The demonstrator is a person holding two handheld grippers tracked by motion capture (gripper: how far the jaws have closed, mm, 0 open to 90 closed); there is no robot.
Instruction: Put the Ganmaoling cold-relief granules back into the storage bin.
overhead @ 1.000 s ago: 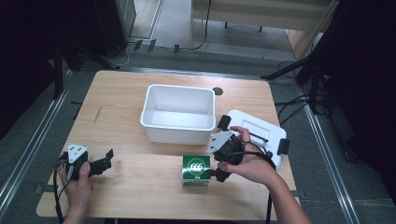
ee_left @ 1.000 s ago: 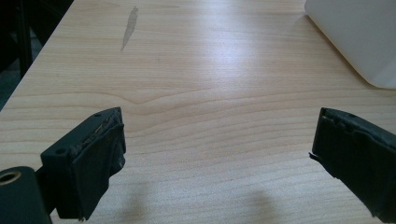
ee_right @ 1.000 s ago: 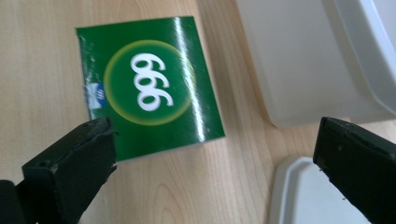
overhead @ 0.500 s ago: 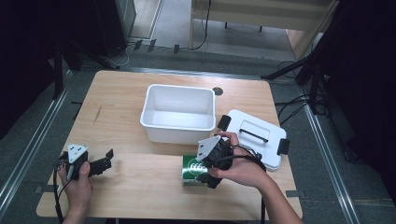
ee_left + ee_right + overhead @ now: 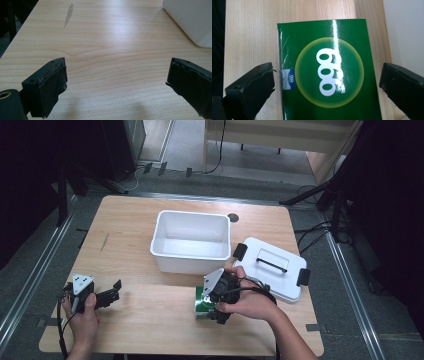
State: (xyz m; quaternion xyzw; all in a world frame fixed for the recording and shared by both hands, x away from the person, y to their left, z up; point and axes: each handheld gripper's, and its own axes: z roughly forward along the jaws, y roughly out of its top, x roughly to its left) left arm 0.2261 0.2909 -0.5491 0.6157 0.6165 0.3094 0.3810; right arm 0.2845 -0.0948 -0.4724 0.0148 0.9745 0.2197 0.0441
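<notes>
Straddling green "666" box (image 5: 324, 72), right gripper (image 5: 214, 301) jaws apart, not yet clamped | box on table (image 5: 150, 320) just before empty white bin (image 5: 190, 240); left gripper (image 5: 117, 82) spread, idle

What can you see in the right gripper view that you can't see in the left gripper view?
The right gripper view shows the green box with white 999 print, lying between the open jaws of the right gripper. The left gripper view shows a grey streak on the wood, with bare table between the open jaws of the left gripper. Both show the wooden table and a piece of the white bin.
</notes>
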